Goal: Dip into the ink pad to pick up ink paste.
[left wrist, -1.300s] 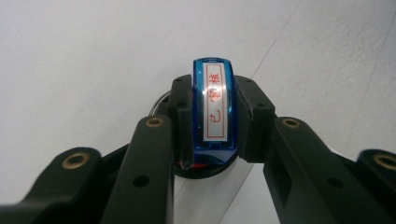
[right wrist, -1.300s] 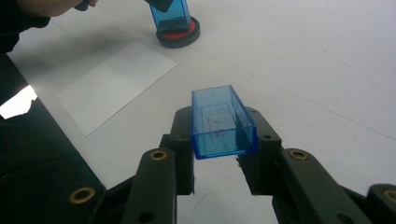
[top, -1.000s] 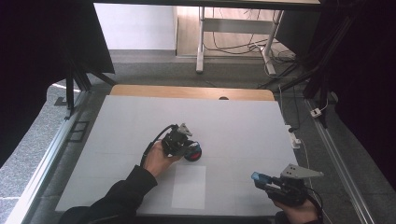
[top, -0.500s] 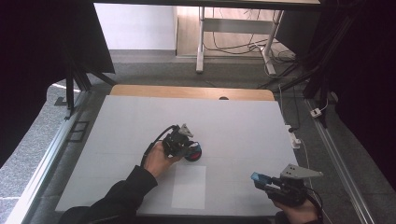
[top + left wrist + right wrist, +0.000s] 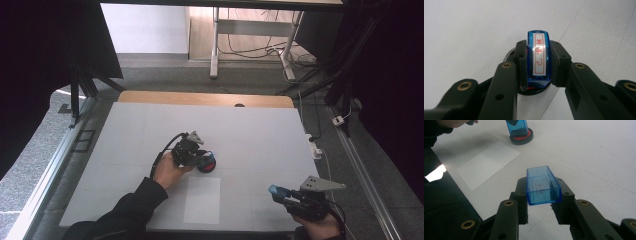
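a white-topped table point(image 5: 150, 130) carries everything, with a strip of bare wood point(image 5: 200, 98) along its far edge. a round black ink pad with a red face point(image 5: 207, 165) point(image 5: 522, 136) sits on the top near the middle, and a blue stamp point(image 5: 517, 126) stands pressed down into it. a white sheet of paper point(image 5: 202, 199) point(image 5: 487, 163) lies flat just beside the ink pad on its near side, not touching it, its long edges running toward the person's edge of the table.

Stamp point(image 5: 205, 159) on ink pad point(image 5: 207, 165), paper sheet point(image 5: 202, 199) just before it, cap point(image 5: 278, 191) right
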`<act>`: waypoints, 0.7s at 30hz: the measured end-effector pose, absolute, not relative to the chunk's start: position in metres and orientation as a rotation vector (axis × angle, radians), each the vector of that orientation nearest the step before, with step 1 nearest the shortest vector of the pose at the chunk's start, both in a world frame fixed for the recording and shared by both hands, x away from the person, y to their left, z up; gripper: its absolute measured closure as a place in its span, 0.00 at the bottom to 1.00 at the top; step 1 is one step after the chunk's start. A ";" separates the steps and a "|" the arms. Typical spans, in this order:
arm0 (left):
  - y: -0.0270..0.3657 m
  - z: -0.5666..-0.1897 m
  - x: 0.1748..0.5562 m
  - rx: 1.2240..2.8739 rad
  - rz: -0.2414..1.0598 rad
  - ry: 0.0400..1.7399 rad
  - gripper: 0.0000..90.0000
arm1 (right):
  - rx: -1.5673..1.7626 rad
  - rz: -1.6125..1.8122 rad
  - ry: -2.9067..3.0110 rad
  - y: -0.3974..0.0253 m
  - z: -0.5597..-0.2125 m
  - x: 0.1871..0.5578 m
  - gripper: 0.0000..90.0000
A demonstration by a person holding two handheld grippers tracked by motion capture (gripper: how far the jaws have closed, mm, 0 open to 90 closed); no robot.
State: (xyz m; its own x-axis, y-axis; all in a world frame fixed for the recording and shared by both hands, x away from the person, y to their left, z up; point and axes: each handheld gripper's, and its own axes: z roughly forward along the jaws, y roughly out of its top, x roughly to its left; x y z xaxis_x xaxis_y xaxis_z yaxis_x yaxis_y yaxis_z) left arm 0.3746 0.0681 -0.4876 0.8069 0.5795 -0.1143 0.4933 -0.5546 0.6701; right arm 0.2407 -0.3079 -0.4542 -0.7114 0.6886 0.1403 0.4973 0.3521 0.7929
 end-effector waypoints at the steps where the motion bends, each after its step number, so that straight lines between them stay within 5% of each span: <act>1: 0.068 -0.487 0.375 2.266 0.151 0.791 0.79 | 1.070 1.284 2.396 -0.308 -0.454 0.241 0.76; 21: 0.080 -0.467 0.361 2.196 0.104 0.738 0.79 | 1.073 1.279 2.394 -0.308 -0.454 0.240 0.76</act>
State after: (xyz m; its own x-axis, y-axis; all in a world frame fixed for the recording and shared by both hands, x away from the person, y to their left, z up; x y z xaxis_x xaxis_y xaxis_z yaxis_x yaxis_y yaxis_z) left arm 0.3607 0.0797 -0.4671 0.8264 0.5392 -0.1622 0.4737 -0.5099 0.7180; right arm 0.2402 -0.3084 -0.4538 -0.7083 0.6925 0.1367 0.4985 0.3536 0.7915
